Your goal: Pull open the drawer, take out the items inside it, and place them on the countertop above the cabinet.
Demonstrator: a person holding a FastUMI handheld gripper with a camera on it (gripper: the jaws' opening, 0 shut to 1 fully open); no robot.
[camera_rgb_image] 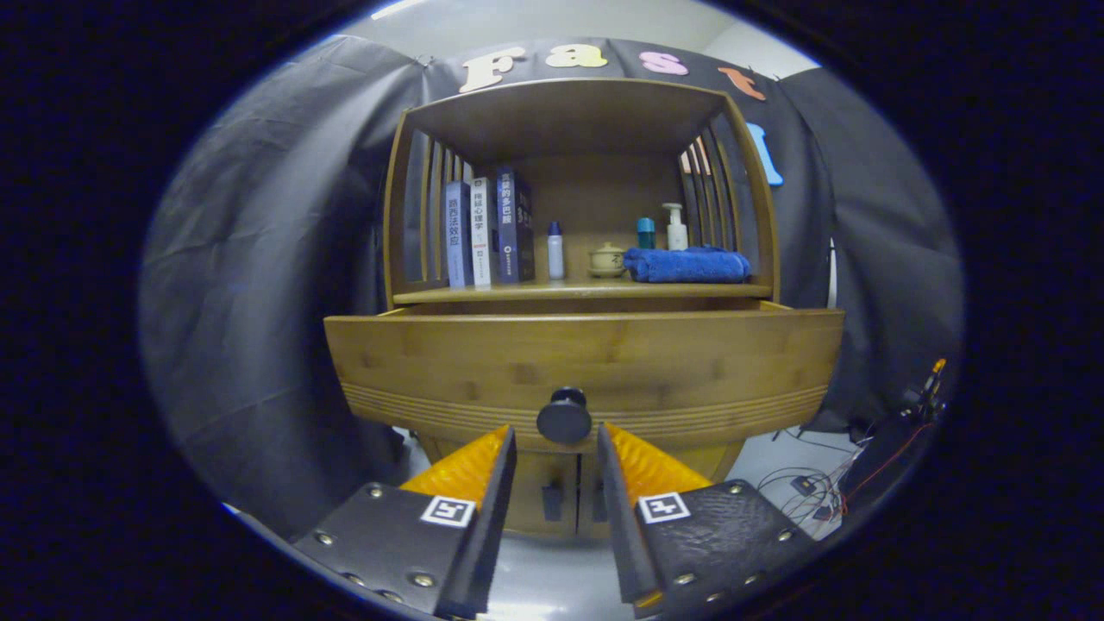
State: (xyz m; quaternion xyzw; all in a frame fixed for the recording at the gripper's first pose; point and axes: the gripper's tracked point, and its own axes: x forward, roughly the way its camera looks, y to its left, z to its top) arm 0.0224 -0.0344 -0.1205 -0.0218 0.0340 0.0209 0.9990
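A wooden drawer [586, 362] stands pulled out of the bamboo cabinet [569, 112] toward me. Its dark round knob [564, 417] sits just ahead of my fingertips, level with the gap between them. My gripper [556, 431] is open, and neither finger touches the knob. The drawer's front panel hides whatever lies inside. Above the drawer runs the countertop shelf [578, 291].
On the shelf stand three books [487, 228], a small white bottle [555, 252], a lidded ceramic pot [607, 260], a teal bottle [646, 233], a pump bottle [676, 228] and a folded blue towel [687, 265]. Cables [802, 483] lie on the floor at the right. Two lower cabinet doors [565, 496] are closed.
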